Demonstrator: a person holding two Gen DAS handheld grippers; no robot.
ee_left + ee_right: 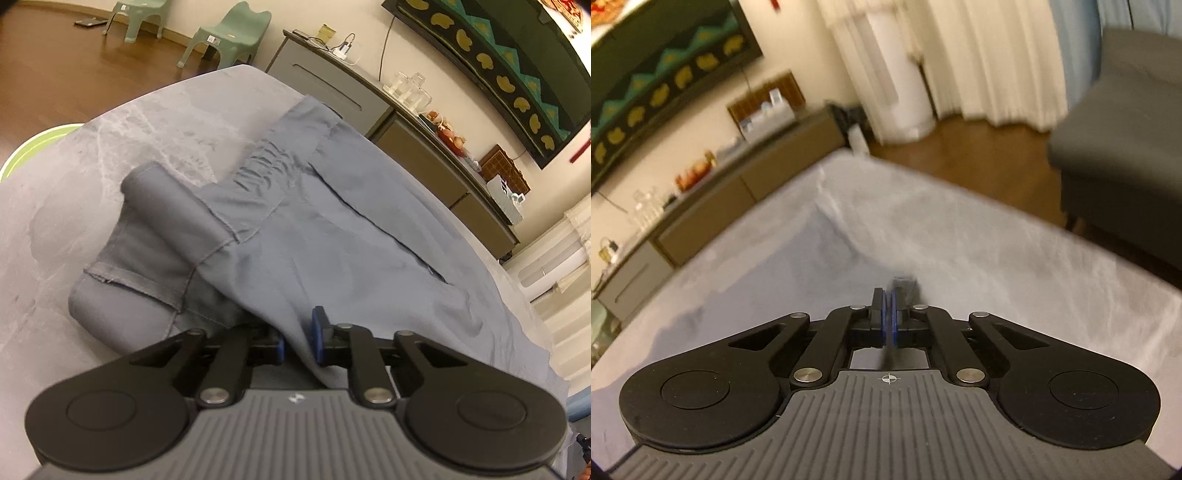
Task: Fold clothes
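Trousers point(317, 221) of blue-grey cloth lie spread over a grey marbled table point(92, 155), their gathered elastic waistband point(264, 162) toward the far edge and a long pocket seam running down the near panel. One leg is doubled back on the left side of the garment, its stitched hem point(129, 280) resting on top of the table surface. The left gripper point(299, 339) sits low at the near edge of the cloth, its blue-padded fingers point(318, 332) only partly apart, with a fold of the fabric bunched between them; the left finger is mostly covered by the cloth. Seen from the right wrist camera, the right gripper point(888, 314) has its fingers pressed almost together, a thin strip of the same cloth point(768, 269) passing between the pads, though motion blur makes the grip hard to read closely. Beyond the fingertips, the garment stretches out to the left across the pale table, tapering to a corner. A long low sideboard point(417, 122) runs along the wall behind the table, carrying glass jars point(410, 88) and small items, with a dark patterned hanging point(517, 70) above it. Two green plastic stools point(225, 33) stand on the wooden floor, and cream curtains point(960, 55) hang beside a grey sofa point(1126, 122).
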